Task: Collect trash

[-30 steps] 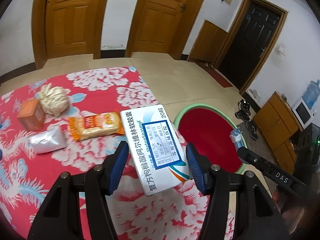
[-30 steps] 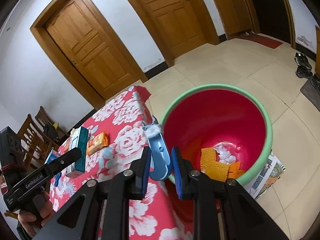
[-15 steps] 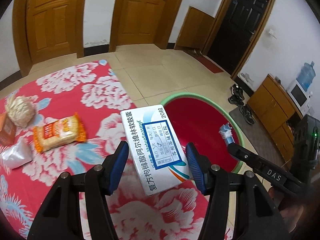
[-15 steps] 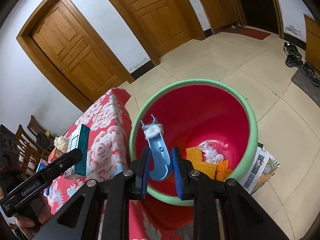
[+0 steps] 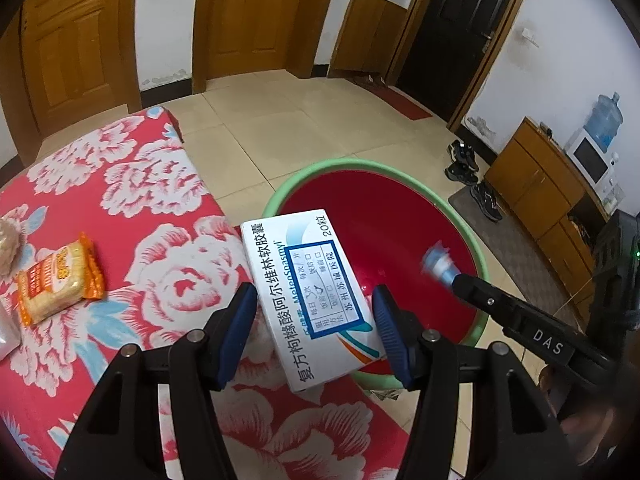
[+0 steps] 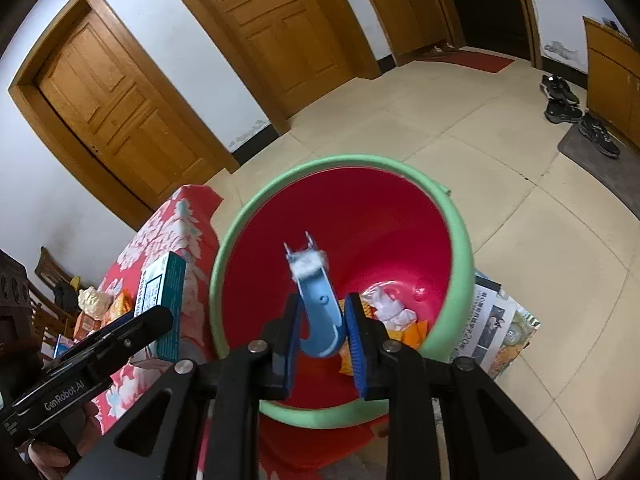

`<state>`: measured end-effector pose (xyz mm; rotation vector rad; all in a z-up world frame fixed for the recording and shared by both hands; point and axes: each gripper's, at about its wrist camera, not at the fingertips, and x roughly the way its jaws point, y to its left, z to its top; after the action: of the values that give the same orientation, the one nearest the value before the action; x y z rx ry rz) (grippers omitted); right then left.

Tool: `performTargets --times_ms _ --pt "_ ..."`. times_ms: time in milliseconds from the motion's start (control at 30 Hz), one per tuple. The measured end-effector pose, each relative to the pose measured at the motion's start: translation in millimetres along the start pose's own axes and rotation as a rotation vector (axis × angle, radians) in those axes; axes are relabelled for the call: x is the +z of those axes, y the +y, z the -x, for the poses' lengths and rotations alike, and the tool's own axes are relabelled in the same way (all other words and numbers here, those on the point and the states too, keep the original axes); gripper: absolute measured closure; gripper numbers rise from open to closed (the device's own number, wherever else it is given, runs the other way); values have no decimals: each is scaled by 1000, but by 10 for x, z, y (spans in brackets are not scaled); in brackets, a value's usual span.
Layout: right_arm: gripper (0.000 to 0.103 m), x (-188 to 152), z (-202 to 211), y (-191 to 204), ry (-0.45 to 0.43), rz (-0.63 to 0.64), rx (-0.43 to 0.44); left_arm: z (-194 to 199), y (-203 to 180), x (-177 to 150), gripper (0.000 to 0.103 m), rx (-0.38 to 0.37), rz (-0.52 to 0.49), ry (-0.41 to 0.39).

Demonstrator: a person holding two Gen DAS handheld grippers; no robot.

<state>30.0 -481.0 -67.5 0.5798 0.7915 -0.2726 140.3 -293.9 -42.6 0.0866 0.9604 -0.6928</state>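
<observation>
The white medicine box [image 5: 310, 300] carries Chinese print, "复方枸橼酸阿尔维林软胶囊", with "20粒" at one corner and a blue-framed label reading "苏州苏城医院". The right gripper [image 5: 532, 330] is marked "DAS". The left gripper [image 6: 80, 380] is marked "GenRobot.AI". Print on the newspaper [image 6: 498, 330] is too small to read.

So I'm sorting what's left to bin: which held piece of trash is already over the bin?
The blue plastic piece in the right gripper hangs over the red bin; the medicine box in the left gripper sits mostly above the tablecloth.
</observation>
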Motion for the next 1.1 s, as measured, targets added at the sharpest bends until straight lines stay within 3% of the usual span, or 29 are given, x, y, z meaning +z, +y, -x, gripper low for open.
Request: performTargets --times_ms 400,667,1100 --pt "70 12 44 -94 -8 -27 -41 -71 -157 16 39 53 -74 15" --pt "64 -4 103 -42 -10 -14 -43 2 -94 -13 39 50 -48 11" --pt "63 -63 263 179 -20 26 -19 323 115 -85 39 63 10 -28"
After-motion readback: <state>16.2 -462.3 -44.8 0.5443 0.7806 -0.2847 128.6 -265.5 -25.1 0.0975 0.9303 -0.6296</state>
